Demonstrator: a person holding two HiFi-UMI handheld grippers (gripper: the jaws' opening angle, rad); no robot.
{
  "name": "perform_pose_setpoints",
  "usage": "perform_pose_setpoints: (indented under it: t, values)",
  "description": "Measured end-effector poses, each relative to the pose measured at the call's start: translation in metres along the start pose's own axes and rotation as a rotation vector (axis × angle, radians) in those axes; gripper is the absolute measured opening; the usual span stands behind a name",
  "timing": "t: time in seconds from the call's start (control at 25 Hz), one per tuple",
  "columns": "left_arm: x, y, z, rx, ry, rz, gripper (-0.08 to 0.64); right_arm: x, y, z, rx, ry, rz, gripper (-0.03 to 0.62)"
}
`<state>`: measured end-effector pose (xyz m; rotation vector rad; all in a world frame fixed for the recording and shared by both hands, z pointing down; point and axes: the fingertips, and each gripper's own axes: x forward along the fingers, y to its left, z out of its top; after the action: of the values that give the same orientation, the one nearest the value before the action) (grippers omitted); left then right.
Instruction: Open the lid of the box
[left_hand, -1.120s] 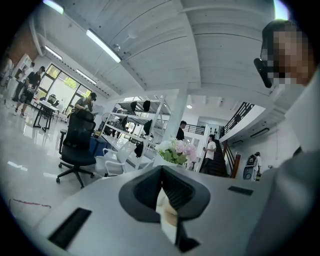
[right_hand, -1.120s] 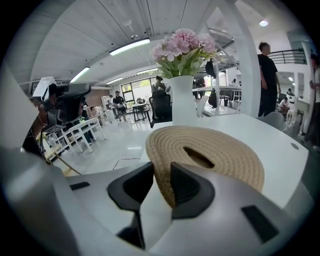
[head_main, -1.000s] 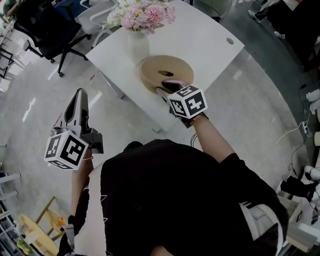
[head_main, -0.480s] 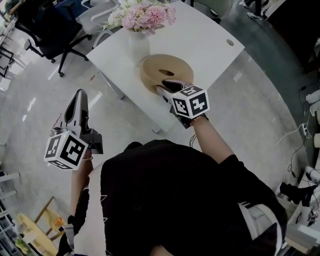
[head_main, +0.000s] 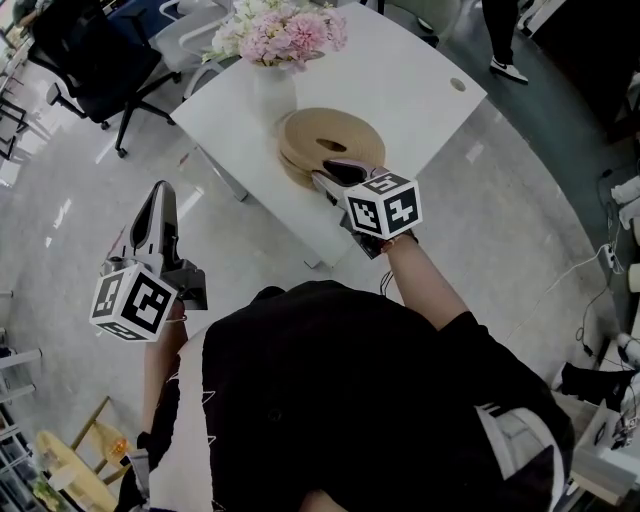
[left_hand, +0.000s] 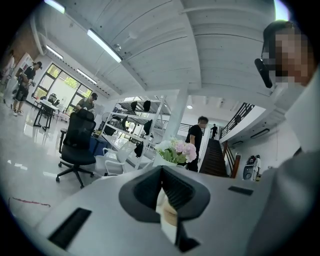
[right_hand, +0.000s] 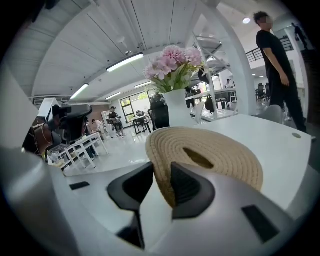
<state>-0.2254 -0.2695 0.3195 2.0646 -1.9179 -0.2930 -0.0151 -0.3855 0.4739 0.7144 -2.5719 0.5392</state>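
A round woven lid (head_main: 330, 135) with a slot in its top covers a woven box (head_main: 288, 170) on the white table (head_main: 410, 85). My right gripper (head_main: 326, 178) is shut on the lid's near rim. In the right gripper view the rim (right_hand: 161, 170) sits pinched between both pads, and the lid (right_hand: 220, 150) tilts up off the box on the near side. My left gripper (head_main: 160, 190) hangs over the floor, left of the table and far from the box. Its jaws meet at the tips (left_hand: 162, 172) with nothing held.
A white vase (head_main: 275, 90) of pink flowers (head_main: 290, 28) stands just behind the box. A black office chair (head_main: 85, 55) is at the far left. A person walks past the table's far right corner (right_hand: 277, 65). The table's near edge lies under my right gripper.
The lid's near edge has lifted slightly, and a gap to the box shows on its left side. The left gripper has not moved.
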Motion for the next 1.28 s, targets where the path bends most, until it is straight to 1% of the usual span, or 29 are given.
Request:
perform_pose_setpoints:
  t: [0.36, 0.76, 1.28]
  values:
    - [0.005, -0.005, 0.000, 0.000, 0.003, -0.017, 0.011, -0.011, 0.001, 0.011, 0.019, -0.072, 0.037, 0.114]
    - [0.010, -0.012, -0.001, -0.004, 0.003, -0.043, 0.011, -0.025, 0.002, 0.024, 0.027, -0.143, 0.052, 0.106]
    - [0.006, -0.009, -0.003, -0.013, 0.005, -0.048, 0.011, -0.038, 0.002, 0.037, 0.025, -0.239, 0.035, 0.095]
